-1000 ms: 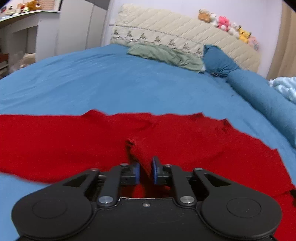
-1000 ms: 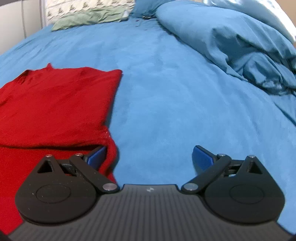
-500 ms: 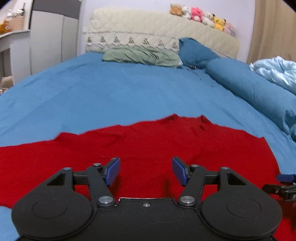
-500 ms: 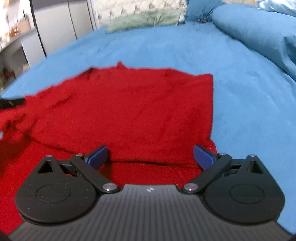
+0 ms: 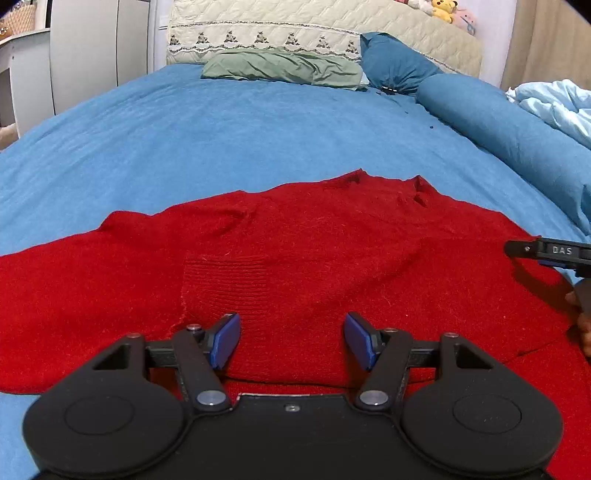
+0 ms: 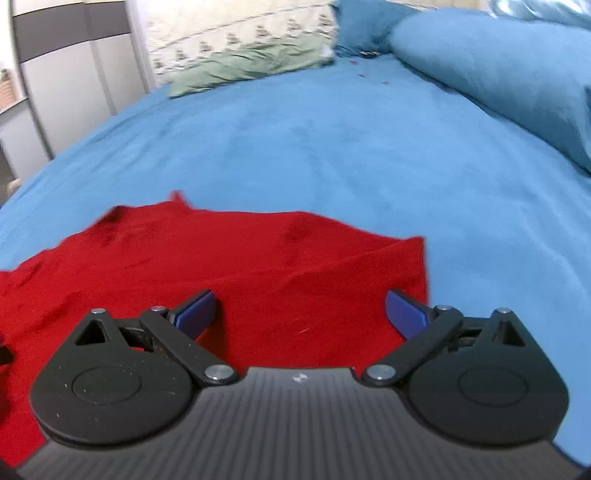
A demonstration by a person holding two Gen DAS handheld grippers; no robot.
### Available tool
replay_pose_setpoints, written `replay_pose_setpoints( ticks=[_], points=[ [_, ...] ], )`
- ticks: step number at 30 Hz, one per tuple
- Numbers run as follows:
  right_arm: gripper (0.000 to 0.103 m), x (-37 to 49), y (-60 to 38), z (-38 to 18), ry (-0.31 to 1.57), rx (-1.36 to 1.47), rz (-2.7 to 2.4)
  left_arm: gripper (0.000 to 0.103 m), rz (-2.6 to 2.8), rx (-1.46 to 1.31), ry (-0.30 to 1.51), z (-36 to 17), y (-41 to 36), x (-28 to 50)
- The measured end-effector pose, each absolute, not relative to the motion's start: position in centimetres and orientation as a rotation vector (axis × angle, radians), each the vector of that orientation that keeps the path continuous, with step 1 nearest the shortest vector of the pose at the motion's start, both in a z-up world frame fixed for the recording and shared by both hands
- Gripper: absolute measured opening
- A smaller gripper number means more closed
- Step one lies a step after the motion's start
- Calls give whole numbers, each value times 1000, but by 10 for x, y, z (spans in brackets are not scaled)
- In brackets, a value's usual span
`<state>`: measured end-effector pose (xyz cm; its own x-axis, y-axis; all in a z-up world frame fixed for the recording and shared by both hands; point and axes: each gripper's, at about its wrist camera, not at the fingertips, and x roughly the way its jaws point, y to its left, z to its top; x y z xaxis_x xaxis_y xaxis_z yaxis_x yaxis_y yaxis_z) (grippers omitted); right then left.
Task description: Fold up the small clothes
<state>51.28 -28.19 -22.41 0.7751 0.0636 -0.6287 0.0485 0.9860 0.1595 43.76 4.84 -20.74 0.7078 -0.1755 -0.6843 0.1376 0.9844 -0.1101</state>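
Our left gripper (image 5: 291,339) hangs just above the red sweater (image 5: 314,251), its jaws having just spread apart with nothing pinched between them; our right gripper (image 6: 299,314) stands wide too, over the sweater's right edge, empty; the sweater lies flat on the blue bedsheet (image 5: 221,125), with a green pillow (image 5: 284,68) far beyond it by the headboard (image 5: 314,27).

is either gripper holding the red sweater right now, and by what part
Nothing is held. The left gripper has just been opening and stands open above the red sweater, nothing pinched. The right gripper is open over the sweater's right edge.
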Motion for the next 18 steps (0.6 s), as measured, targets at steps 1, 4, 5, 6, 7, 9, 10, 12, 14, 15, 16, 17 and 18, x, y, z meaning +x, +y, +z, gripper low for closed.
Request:
replay_pose_setpoints(
  ticks=[1,4,5,6,7,9,10,12,14,15,16,17,18],
  points=[
    [103,515,-283,-224,680,163,7,67,-176,-48,763,-208,49,439],
    [103,514,-277,-221,694,95,12,67,-177,-37,760,-205,47,439],
    [103,510,-273,-217,691,76,20,67,-174,-39,758,-203,48,438],
    [103,505,-269,-212,680,71,31,67,-170,-42,753,-198,48,436],
    [103,497,-266,-203,660,77,50,67,-166,-45,742,-192,48,432],
    [103,484,-262,-187,627,90,81,67,-159,-45,712,-176,51,425],
    [103,475,-258,-176,614,89,84,67,-146,-47,699,-166,53,420],
    [103,457,-247,-154,596,98,67,69,-104,-67,687,-145,60,408],
    [103,446,-235,-133,586,118,90,80,-83,-93,661,-126,70,394],
    [103,436,-228,-123,572,121,103,86,-63,-100,648,-116,75,386],
    [103,428,-220,-112,565,115,119,98,-40,-107,635,-106,82,378],
    [103,421,-211,-104,563,104,126,101,-24,-117,617,-97,89,371],
    [103,414,-202,-96,560,90,135,101,-14,-131,595,-88,98,361]
  ],
)
